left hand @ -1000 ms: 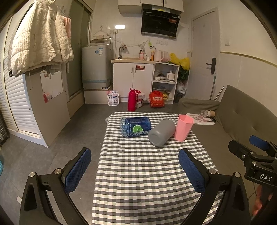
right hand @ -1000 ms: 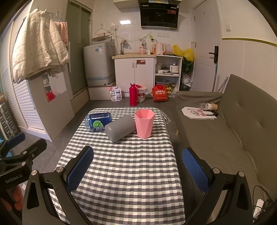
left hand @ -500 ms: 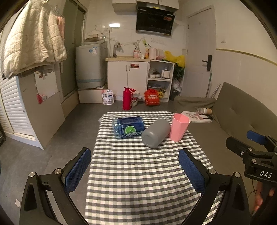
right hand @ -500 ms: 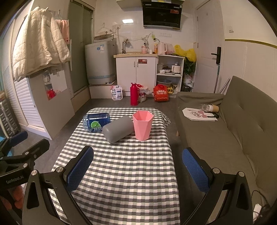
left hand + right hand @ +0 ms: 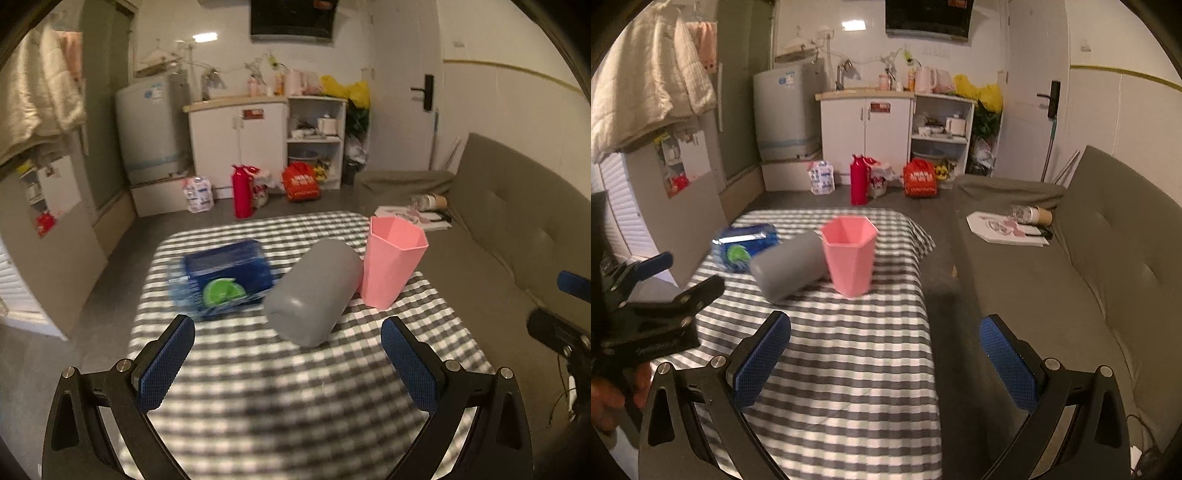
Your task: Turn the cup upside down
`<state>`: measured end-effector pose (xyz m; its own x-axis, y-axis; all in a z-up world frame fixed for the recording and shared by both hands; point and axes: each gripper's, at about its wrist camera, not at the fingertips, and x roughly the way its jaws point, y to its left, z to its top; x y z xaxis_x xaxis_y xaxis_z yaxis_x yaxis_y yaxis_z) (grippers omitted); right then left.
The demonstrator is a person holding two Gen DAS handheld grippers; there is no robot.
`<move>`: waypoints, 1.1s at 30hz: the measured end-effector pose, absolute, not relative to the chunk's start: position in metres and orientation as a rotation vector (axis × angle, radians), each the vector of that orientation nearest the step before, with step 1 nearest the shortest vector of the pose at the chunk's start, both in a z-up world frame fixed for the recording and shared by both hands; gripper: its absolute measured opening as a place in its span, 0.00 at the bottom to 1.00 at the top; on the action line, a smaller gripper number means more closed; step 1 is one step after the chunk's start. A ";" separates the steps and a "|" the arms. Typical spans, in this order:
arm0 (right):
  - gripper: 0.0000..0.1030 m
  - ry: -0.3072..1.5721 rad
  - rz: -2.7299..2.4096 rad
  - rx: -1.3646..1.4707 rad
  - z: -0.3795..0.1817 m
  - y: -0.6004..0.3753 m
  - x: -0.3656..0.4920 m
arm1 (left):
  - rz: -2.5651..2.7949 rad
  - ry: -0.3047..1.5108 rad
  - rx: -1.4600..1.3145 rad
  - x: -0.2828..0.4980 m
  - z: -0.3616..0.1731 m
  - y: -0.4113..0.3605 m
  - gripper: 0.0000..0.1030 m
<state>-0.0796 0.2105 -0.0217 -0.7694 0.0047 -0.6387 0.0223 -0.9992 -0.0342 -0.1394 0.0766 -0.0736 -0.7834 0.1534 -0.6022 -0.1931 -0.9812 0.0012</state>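
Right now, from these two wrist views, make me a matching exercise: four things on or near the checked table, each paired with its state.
Things:
1. pink cup
2. grey cup
3. blue bottle
4. right gripper

States:
A. lying on its side, green lime label showing
B. upright, mouth up
C. open, holding nothing
D. lying on its side, closed base toward the cameras

Pairs: 1-B, 2-D, 3-A, 4-C
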 end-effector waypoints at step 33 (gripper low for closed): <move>1.00 0.003 -2.905 1.221 -0.064 0.225 -0.098 | 2.626 0.302 -1.222 -0.146 -0.133 0.073 0.77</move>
